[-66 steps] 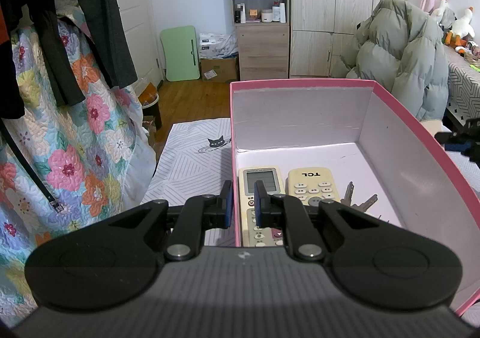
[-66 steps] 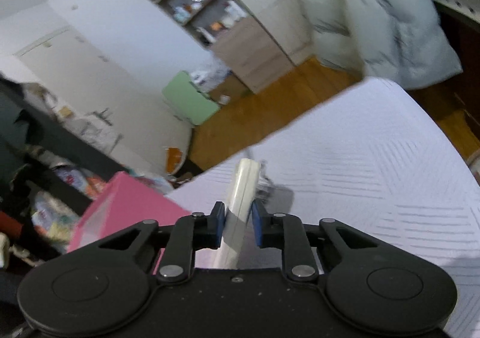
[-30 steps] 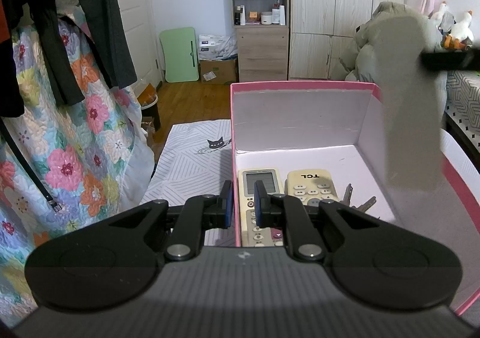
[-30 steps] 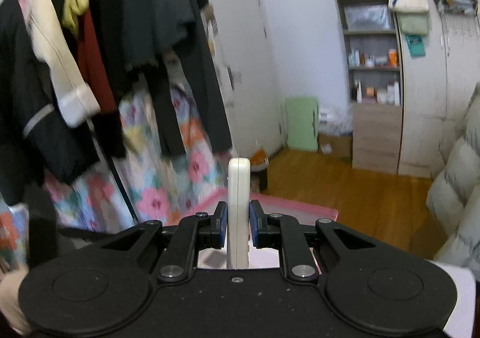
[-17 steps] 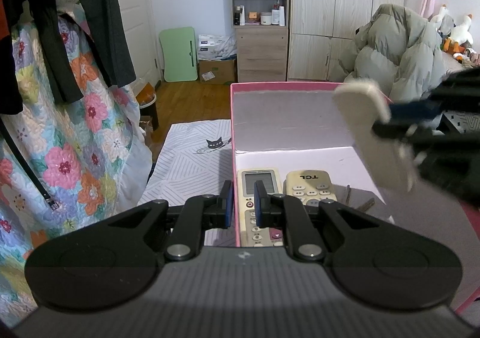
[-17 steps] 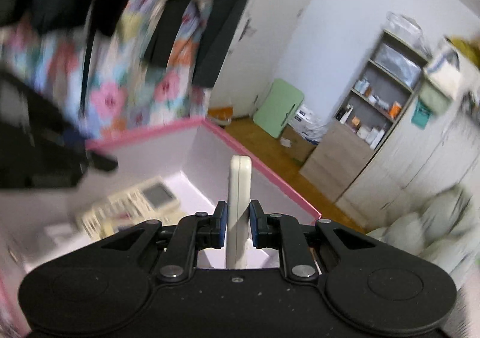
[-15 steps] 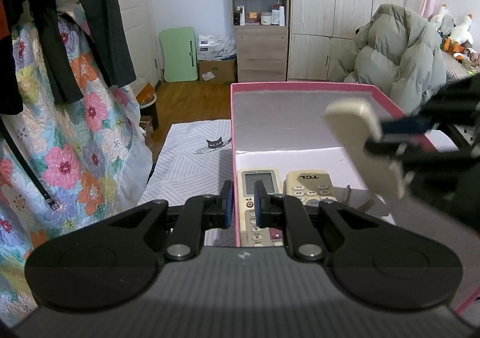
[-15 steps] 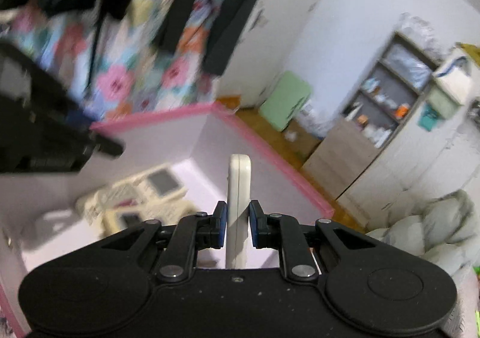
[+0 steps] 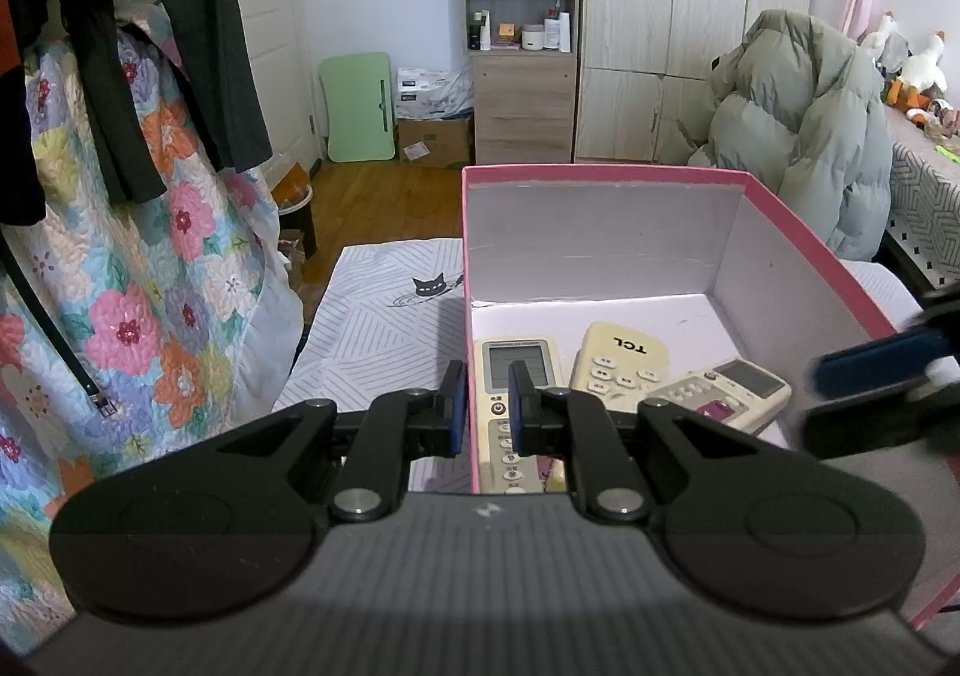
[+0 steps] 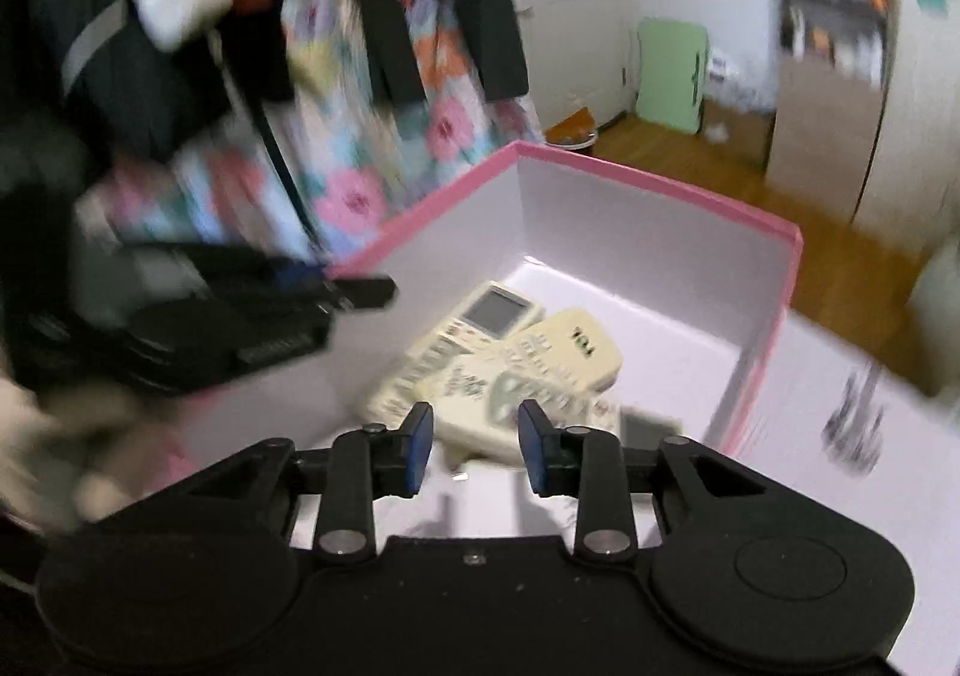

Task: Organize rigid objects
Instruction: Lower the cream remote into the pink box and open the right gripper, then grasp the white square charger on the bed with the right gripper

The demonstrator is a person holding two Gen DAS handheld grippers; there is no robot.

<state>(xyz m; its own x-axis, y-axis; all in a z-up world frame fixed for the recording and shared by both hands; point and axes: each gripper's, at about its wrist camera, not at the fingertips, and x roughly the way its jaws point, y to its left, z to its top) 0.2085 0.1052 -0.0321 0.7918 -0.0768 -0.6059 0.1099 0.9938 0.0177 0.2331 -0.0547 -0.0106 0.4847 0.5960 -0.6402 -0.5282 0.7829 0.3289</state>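
Left wrist view: the left gripper (image 9: 486, 397) sits at lower centre of the frame, its blue pads clamped on the near left wall of the pink box (image 9: 600, 173), one pad outside the wall and one inside. The box fills the centre and right of the frame, open at the top, white inside, resting on a white striped cover with a cat motif (image 9: 384, 310). Three remote controls lie on the box floor: a white remote with a screen (image 9: 510, 376) along the left wall; a cream remote marked TCL (image 9: 621, 358) just right of it; and a third remote (image 9: 720, 394) lying aslant at lower right, its end overlapping the cream one. The right gripper (image 9: 870, 388) enters at the right edge, blurred, above the box's right side, close to the third remote but apart from it.

Right wrist view: the right gripper (image 10: 474, 448) at lower centre has its jaws parted and opening, with no object pressed between the pads; the remotes (image 10: 510, 358) appear beyond and below the gap, heaped together on the box floor. The pink box (image 10: 660, 190) occupies the centre of the frame. The left gripper (image 10: 336, 292) shows at middle left, blurred, on the box edge. Hanging clothes and a floral quilt (image 10: 360, 135) fill the upper left
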